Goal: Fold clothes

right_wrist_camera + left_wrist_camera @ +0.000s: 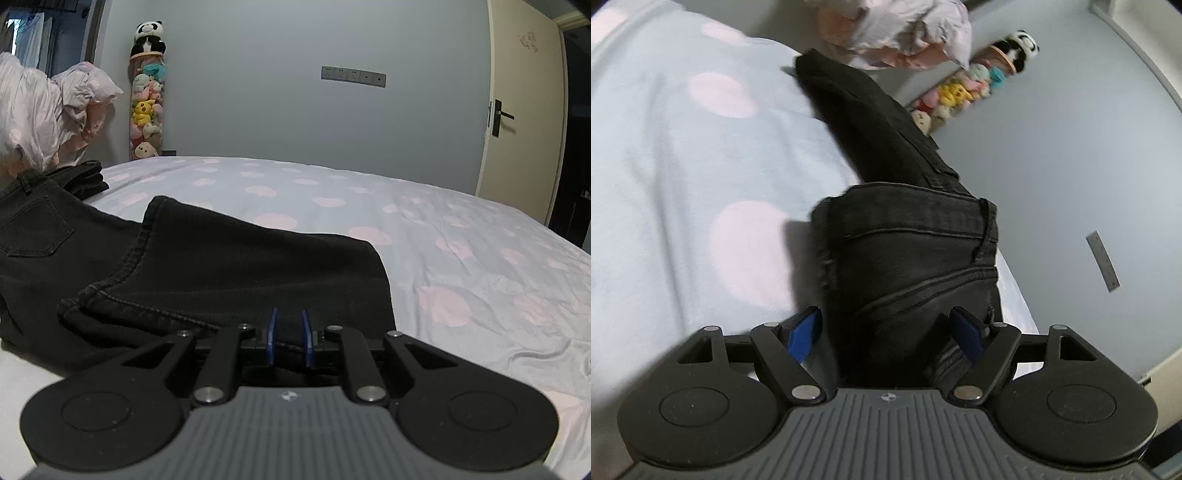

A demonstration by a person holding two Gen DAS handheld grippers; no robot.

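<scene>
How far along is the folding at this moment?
Early. Black jeans lie on the dotted bedsheet, legs doubled over. Right claw looks nearly closed at a fold edge; left claw is open over the waist. Crumpled pink clothes remain unfolded.

Black jeans [207, 254] lying partly folded on a bed.

The jeans are dark, faded-black denim with visible seam stitching, a waistband with belt loops and a stitched back pocket [35, 227]. They lie on a pale blue bedsheet [480, 258] with pink spots. In the right wrist view, the legs are folded back over the upper part, hem edges doubled. In the left wrist view, the waistband [908, 210] is raised off the sheet.
</scene>
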